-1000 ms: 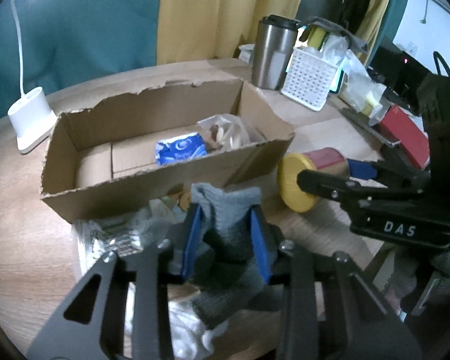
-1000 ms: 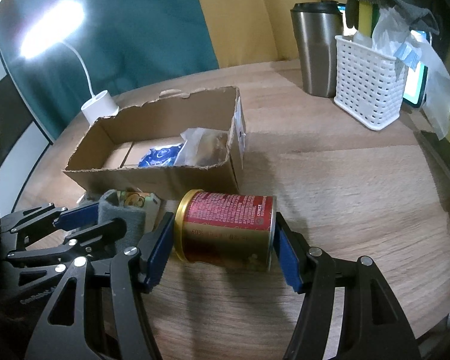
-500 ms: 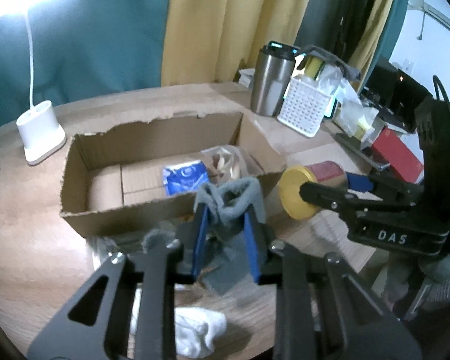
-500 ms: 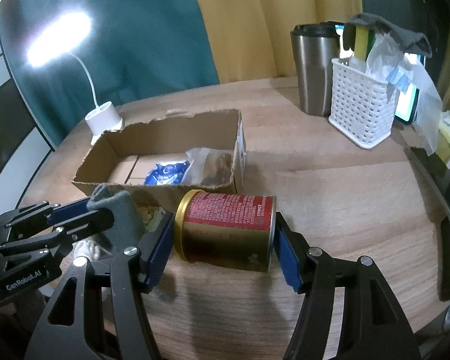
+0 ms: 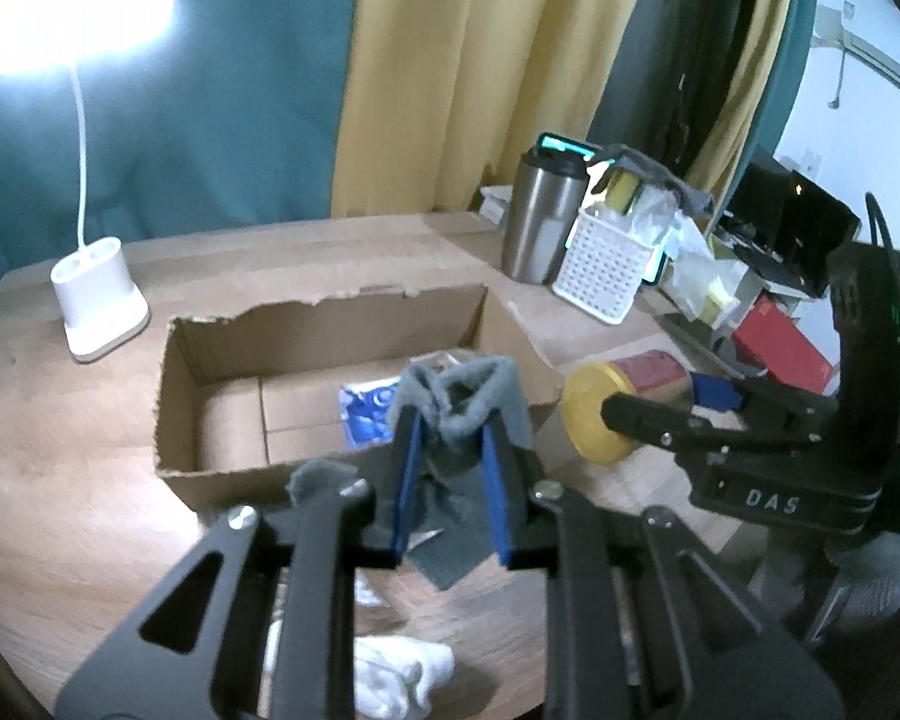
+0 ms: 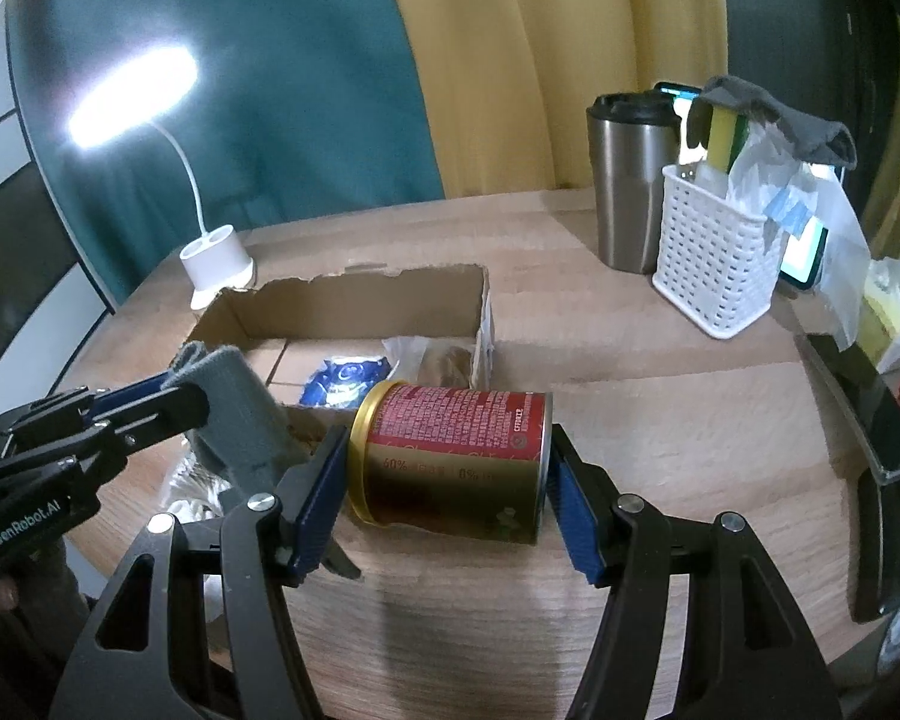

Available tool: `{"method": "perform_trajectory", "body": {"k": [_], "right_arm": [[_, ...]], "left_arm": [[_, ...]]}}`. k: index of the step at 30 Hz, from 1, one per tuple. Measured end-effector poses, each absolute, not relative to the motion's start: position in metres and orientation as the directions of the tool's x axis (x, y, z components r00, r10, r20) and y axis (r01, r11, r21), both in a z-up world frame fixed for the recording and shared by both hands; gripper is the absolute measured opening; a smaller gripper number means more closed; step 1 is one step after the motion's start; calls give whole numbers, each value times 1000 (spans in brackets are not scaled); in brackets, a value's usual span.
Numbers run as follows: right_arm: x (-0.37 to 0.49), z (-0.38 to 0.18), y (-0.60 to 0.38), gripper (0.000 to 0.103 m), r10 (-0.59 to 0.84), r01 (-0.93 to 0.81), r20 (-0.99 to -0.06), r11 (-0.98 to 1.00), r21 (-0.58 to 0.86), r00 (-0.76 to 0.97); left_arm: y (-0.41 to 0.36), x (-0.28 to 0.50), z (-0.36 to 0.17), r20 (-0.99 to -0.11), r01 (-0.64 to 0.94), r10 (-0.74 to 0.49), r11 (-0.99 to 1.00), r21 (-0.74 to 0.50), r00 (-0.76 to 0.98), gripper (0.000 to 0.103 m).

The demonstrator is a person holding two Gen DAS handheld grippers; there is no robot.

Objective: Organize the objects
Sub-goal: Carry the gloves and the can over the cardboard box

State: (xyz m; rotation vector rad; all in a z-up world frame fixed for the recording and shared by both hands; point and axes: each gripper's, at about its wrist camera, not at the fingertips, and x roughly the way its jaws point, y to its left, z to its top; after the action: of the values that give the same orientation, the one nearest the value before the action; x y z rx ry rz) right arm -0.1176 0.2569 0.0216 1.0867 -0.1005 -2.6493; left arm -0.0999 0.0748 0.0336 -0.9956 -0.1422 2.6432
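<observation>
My left gripper (image 5: pixel 450 420) is shut on a grey sock (image 5: pixel 468 396) and holds it in the air in front of the near wall of the open cardboard box (image 5: pixel 222 474). The sock also shows in the right wrist view (image 6: pixel 234 414). My right gripper (image 6: pixel 444 456) is shut on a red and gold can (image 6: pixel 456 456), held on its side above the table, just right of the box (image 6: pixel 390 294). The can shows in the left wrist view (image 5: pixel 624 402). In the box lie a blue packet (image 6: pixel 345 381) and a clear snack bag (image 6: pixel 432 360).
A white sock (image 5: pixel 402 672) lies on the table below my left gripper. A white lamp base (image 5: pixel 99 312) stands left of the box. A steel tumbler (image 6: pixel 630 180), a white basket (image 6: pixel 720 264) and a red box (image 5: pixel 780 348) stand at the right.
My left gripper has lifted the grey sock off the table up to the height of the box's rim. My right gripper has raised the can off the table.
</observation>
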Motion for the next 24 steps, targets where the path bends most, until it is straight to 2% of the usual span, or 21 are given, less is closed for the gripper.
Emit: {"method": "perform_trajectory", "body": {"k": [14, 24], "right_arm": [[-125, 40, 247, 66, -291, 254, -645, -955, 154, -706], [-140, 45, 240, 66, -294, 265, -640, -953, 145, -710]], "left_arm": [[48, -105, 65, -563, -224, 295, -955, -194, -772, 20], [34, -121, 68, -555, -203, 278, -960, -195, -784, 20]]}}
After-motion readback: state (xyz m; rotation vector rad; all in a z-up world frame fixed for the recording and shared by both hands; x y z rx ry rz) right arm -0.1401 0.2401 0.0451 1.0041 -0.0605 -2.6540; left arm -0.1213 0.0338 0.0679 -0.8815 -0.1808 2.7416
